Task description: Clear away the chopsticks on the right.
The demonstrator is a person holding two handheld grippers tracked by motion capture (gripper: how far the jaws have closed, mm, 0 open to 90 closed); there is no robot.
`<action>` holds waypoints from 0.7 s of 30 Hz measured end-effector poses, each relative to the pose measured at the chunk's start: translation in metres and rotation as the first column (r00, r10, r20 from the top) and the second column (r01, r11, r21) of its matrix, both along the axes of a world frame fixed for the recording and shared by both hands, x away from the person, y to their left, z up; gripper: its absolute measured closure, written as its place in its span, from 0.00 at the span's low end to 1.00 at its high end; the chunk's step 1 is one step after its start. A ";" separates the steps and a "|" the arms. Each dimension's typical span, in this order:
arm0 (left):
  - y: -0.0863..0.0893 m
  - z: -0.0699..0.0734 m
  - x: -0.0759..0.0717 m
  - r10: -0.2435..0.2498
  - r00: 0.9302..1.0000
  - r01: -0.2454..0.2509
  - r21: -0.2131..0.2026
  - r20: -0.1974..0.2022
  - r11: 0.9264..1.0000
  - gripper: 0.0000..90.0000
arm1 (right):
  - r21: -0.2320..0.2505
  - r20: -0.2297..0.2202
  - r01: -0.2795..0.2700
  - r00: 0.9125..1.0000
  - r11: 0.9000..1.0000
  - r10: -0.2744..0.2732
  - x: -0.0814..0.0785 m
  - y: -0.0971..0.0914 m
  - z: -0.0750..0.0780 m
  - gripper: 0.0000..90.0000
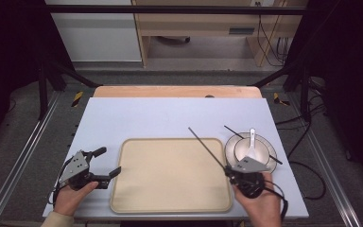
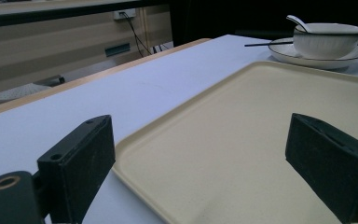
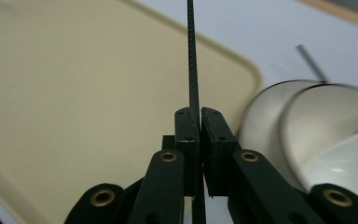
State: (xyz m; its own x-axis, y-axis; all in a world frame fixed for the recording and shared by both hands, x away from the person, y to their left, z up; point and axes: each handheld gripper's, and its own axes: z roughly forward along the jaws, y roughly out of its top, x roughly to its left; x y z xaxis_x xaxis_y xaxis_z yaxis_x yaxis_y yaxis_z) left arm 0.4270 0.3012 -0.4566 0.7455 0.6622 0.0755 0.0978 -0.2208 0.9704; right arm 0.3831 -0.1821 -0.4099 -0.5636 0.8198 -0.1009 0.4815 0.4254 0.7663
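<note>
While left gripper (image 1: 108, 163) gapes empty | right gripper (image 3: 199, 114) clamps chopstick (image 1: 207, 148)

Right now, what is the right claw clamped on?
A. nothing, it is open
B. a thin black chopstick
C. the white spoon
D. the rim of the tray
B. In the right gripper view the right claw is closed on a thin black chopstick that runs out over the corner of the beige tray, while the white spoon sits in the bowl.

floor (image 1: 203, 75) – grey | cabinet (image 1: 194, 21) – wooden | surroundings – dark
</note>
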 end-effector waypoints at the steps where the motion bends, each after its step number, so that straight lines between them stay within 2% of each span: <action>1: 0.000 0.000 0.000 0.000 1.000 0.000 0.001 0.001 1.000 0.09 | -0.001 -0.015 -0.012 1.000 1.000 0.012 -0.001 0.008 -0.005 0.95; 4: 0.000 0.000 0.000 -0.003 1.000 0.003 -0.001 0.001 1.000 0.09 | 0.018 -0.055 -0.015 0.998 1.000 0.016 -0.002 0.027 -0.018 0.95; 6: -0.001 0.001 0.000 -0.004 1.000 0.004 -0.003 0.003 1.000 0.09 | 0.009 -0.075 -0.012 0.997 1.000 0.013 -0.004 0.039 -0.027 0.95; 7: -0.001 0.001 -0.001 -0.005 1.000 0.005 -0.004 0.003 1.000 0.09 | 0.009 -0.075 -0.012 0.997 1.000 0.013 -0.004 0.039 -0.027 0.95; 8: -0.001 0.001 0.000 -0.006 1.000 0.006 -0.005 0.003 1.000 0.09 | 0.025 -0.093 0.009 0.996 1.000 -0.006 -0.005 0.043 -0.032 0.95; 12: 0.000 0.001 0.000 -0.005 1.000 0.005 -0.007 0.003 1.000 0.09 | -0.009 -0.106 0.015 0.994 1.000 -0.016 -0.005 0.049 -0.040 0.95; 14: -0.001 0.002 0.000 -0.005 1.000 0.005 -0.009 0.004 1.000 0.09 | -0.002 -0.138 0.033 0.990 0.999 -0.033 -0.005 0.052 -0.048 0.95; 21: -0.001 0.002 0.000 -0.008 1.000 0.008 -0.006 0.005 1.000 0.09 | 0.000 -0.143 0.054 0.988 0.999 -0.054 -0.009 0.053 -0.051 0.95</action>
State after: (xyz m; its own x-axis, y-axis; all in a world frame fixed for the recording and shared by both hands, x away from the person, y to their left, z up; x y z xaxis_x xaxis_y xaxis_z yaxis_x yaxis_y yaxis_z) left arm 0.4271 0.3000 -0.4551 0.7505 0.6566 0.0751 0.0916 -0.2159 0.9721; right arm 0.3736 -0.1286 -0.4609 -0.5271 0.8496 -0.0194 0.6082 0.3930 0.6897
